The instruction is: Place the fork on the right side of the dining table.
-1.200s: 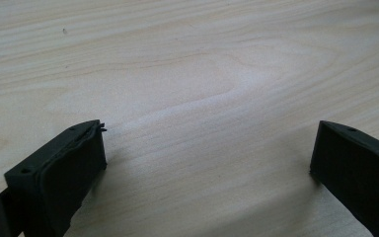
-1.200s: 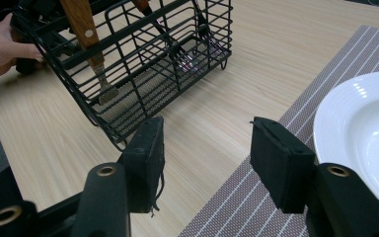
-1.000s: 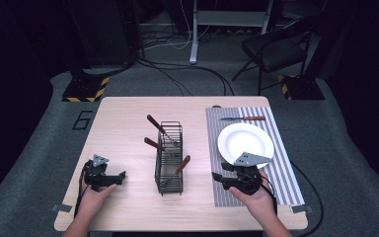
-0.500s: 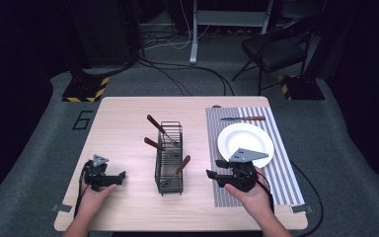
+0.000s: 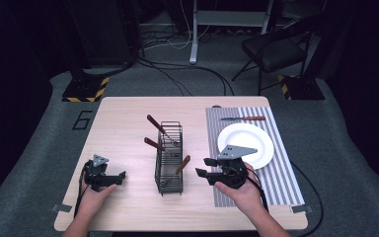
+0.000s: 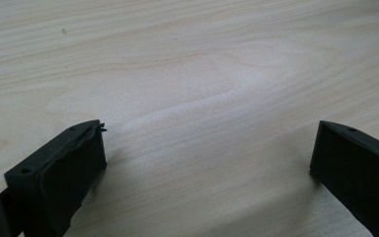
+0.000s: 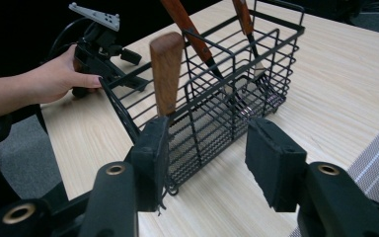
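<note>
Facing the rack [image 7: 217, 98] at frame centre, the right gripper [image 7: 205, 158] gapes, empty. The nearest handle [image 7: 166, 71] stands tilted, upper left of its jaws. The left gripper [image 6: 207, 168], spread too, idles over bare table [image 6: 202, 64].

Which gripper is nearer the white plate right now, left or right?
Right. The right gripper sits at the plate's near-left edge, over the striped mat's edge. The left gripper rests across the table, beyond the wire basket.

Both forearms reach in low; the left gripper [image 5: 120, 177] and the right gripper [image 5: 203, 168] have jaws spread apart, empty.
</note>
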